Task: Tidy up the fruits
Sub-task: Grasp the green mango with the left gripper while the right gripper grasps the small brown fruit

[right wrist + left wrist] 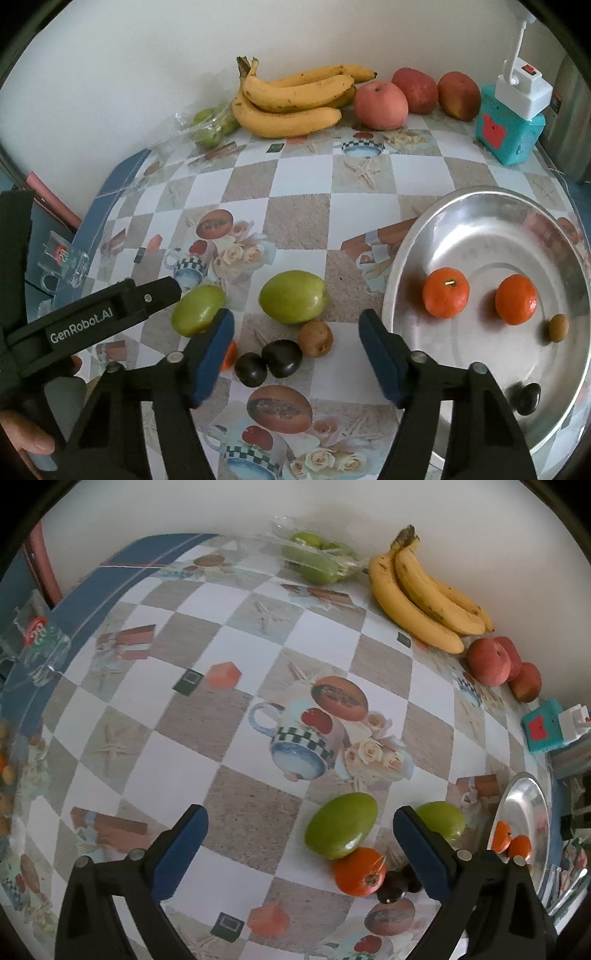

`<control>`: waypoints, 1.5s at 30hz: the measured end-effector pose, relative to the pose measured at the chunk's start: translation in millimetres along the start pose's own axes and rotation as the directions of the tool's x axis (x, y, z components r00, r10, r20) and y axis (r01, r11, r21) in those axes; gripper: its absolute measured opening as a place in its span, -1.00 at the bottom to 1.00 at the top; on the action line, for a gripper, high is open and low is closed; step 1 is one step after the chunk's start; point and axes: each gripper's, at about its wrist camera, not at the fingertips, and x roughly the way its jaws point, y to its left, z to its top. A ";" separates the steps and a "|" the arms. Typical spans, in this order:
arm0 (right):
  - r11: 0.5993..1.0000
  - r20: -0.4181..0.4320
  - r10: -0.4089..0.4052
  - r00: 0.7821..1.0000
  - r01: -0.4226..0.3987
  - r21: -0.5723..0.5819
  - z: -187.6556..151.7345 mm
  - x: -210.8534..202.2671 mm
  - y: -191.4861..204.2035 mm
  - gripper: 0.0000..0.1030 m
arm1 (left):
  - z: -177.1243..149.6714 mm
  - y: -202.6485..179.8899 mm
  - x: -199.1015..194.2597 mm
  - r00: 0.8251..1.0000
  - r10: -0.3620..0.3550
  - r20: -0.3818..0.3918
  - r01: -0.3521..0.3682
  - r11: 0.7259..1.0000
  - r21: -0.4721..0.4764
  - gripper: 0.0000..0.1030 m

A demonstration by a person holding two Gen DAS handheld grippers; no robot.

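White lettering "GenRobot.AI" stands on the black arm of the left claw (175, 291), seen near the bench's left edge. The red label on the clear plastic container (62, 258) there is too blurred to read.

Metal plate (413, 258): shiny, mirror-like. Desk (295, 218) w/ smooth printed vinyl cover. Green mangoes (292, 301) glossy, smooth; tangerines (446, 297) matt, dimpled. Hand-held gripper (296, 350): matt black plastic, blue pads (216, 354)
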 end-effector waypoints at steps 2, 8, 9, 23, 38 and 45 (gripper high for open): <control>1.000 -0.019 0.022 1.000 -0.022 0.004 -1.0 4.3 -1.1 0.25 | -0.4 -1.7 4.9 1.000 -0.010 -0.015 0.010 1.000 0.004 0.81; 1.000 -0.050 0.020 0.999 -0.019 0.015 -1.8 14.6 -4.6 0.04 | -0.6 -4.7 15.2 0.998 -0.049 -0.042 0.049 0.999 0.003 0.60; 1.000 -0.053 0.020 0.998 -0.019 0.018 -1.9 16.0 -5.3 0.00 | -0.5 -5.1 15.9 0.998 -0.054 -0.044 0.054 0.999 0.002 0.57; 0.998 -0.078 0.013 0.997 -0.009 0.060 -5.0 26.9 -15.5 -0.18 | -0.4 -10.5 21.7 0.994 -0.088 -0.060 0.089 0.996 0.015 0.18; 0.996 -0.071 0.034 0.997 -0.028 0.080 -5.9 27.6 -18.5 -0.42 | -1.3 -13.2 22.4 0.992 -0.112 -0.056 0.114 0.993 0.022 -0.06; 0.995 -0.068 0.040 0.997 -0.033 0.095 -6.4 26.3 -20.8 -0.48 | 0.4 -9.6 16.9 0.993 -0.113 -0.038 0.113 0.993 0.010 -0.06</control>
